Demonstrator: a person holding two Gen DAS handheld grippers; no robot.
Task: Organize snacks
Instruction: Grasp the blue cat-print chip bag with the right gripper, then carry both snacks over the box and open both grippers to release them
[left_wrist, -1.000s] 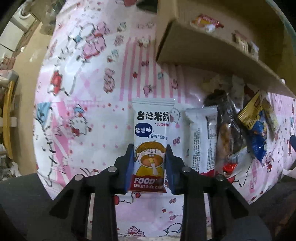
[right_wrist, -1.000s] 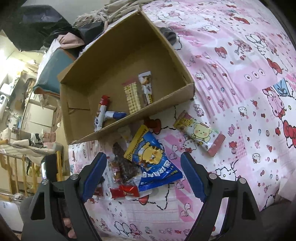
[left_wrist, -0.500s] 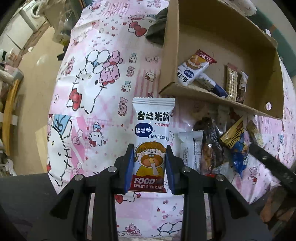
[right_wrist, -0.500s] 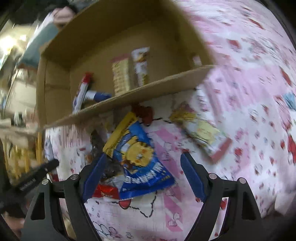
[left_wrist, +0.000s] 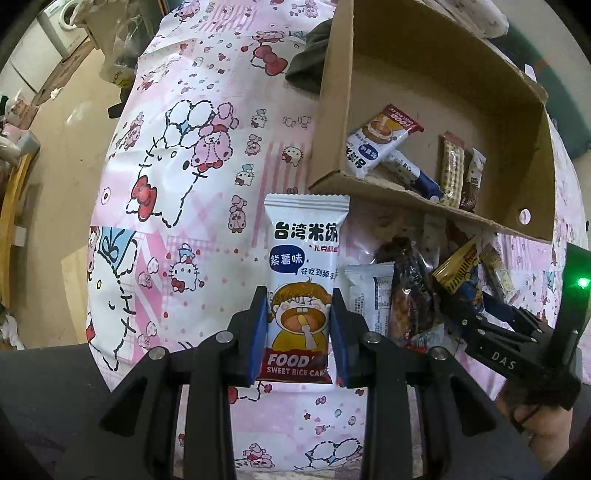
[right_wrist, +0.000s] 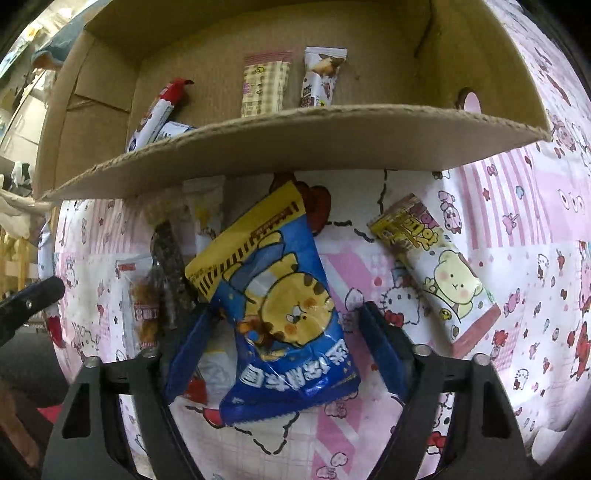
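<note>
Left gripper (left_wrist: 298, 325) is clamped on the white rice-cake packet (left_wrist: 303, 280), held upright, while the right gripper (right_wrist: 284, 332) hangs spread wide around the blue tiger-print snack bag (right_wrist: 280, 306).

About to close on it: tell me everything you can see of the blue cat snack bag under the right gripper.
The blue cat snack bag is a glossy foil pouch, blue with a yellow cartoon cat, a yellow striped band at its far end and white characters at the near end. It looks puffed and sealed, lying flat and tilted on the pink cartoon cloth, partly overlapping darker packets. The right hand-held gripper straddles it, open, not visibly pinching it.
</note>
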